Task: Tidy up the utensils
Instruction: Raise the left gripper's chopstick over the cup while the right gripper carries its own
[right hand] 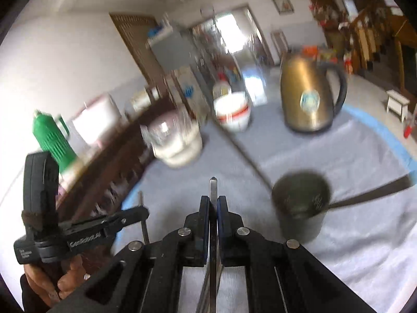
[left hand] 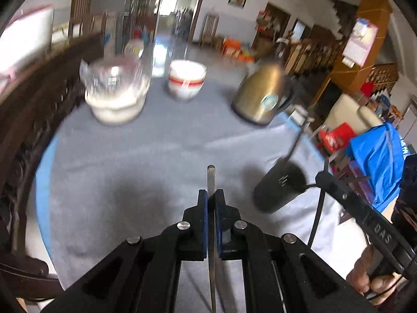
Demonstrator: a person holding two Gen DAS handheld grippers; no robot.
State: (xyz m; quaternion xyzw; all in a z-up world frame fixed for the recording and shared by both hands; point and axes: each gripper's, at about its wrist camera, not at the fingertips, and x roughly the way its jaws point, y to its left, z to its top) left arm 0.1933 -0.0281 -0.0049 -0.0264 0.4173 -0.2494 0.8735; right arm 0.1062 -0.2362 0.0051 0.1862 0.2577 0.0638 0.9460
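Note:
My left gripper [left hand: 211, 195] is shut on a flat metal utensil handle [left hand: 211, 177] whose rounded end sticks out past the fingertips, above the grey cloth. My right gripper [right hand: 213, 200] is shut on another metal utensil handle [right hand: 213, 187] with a pointed end. A dark cylindrical utensil holder [left hand: 278, 187] stands on the cloth to the right of the left gripper, with dark utensils in it. In the right wrist view the holder [right hand: 301, 206] stands right of my gripper, with two long utensils leaning out. The utensils' working ends are hidden.
A golden kettle [left hand: 260, 96] [right hand: 307, 91], stacked white bowls with a red band [left hand: 186, 80] [right hand: 233, 110] and a plastic-wrapped white container [left hand: 116, 94] [right hand: 174, 140] stand at the table's far side. Dark wooden furniture [left hand: 34, 109] borders the left. A green flask [right hand: 52, 138] stands there.

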